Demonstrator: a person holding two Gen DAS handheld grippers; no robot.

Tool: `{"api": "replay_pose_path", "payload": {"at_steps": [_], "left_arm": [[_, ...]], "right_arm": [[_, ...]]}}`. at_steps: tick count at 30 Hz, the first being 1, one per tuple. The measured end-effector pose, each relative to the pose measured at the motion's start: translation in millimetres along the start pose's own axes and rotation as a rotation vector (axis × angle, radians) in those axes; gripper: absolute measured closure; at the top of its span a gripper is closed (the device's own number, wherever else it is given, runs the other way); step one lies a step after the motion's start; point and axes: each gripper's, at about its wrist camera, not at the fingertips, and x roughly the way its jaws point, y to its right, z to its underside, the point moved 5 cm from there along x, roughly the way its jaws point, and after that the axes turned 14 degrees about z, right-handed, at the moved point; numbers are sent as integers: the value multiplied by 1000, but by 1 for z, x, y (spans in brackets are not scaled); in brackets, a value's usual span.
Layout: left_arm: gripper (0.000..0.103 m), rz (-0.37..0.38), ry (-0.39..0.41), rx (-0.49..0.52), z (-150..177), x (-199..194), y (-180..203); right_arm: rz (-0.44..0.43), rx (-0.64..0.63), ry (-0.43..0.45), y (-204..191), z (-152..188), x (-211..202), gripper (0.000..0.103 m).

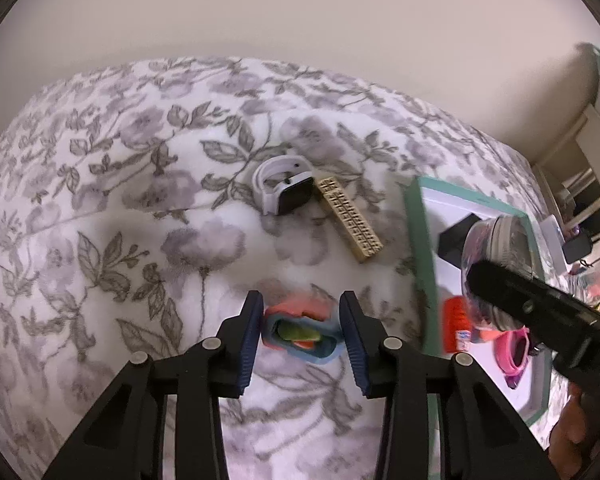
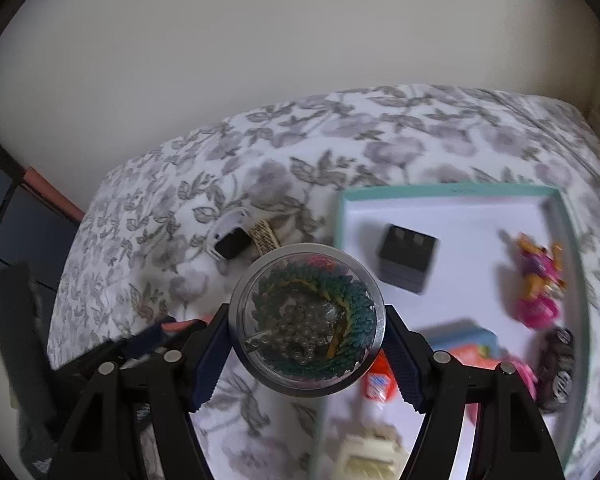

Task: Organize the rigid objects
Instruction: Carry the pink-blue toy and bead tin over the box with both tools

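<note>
Jar [image 2: 306, 320] faces the lens, clamped by right hand-held gripper [image 2: 306, 354]; left [image 1: 301, 330] grips toy [image 1: 300, 330].

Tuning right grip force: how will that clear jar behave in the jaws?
The jar is round with smooth clear walls, so it may slip or twist between the right gripper pads. Beads and a coiled toy fill it, so it is probably heavy for its size. Set on the soft bedspread, it could tip.

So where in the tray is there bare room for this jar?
Bare white floor runs along the tray far rim, behind the black box and the pink figure. The near half is crowded with toys. The jar sits in the right claw.
</note>
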Motion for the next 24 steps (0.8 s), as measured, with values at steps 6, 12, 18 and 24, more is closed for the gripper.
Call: {"api": "replay_pose_path", "payload": {"at_steps": [6, 12, 18, 24], "left_arm": [[63, 12, 27, 37, 5, -24, 35], [63, 33, 53, 86, 11, -40, 79], [63, 68, 36, 120, 22, -32, 121], [63, 92, -7, 144, 29, -10, 150]], "right_arm": [[47, 42, -9, 34, 20, -18, 29], [79, 98, -21, 64, 36, -28, 29], [144, 148, -49, 96, 47, -26, 29], [179, 211, -73, 126, 50, -23, 29]]}}
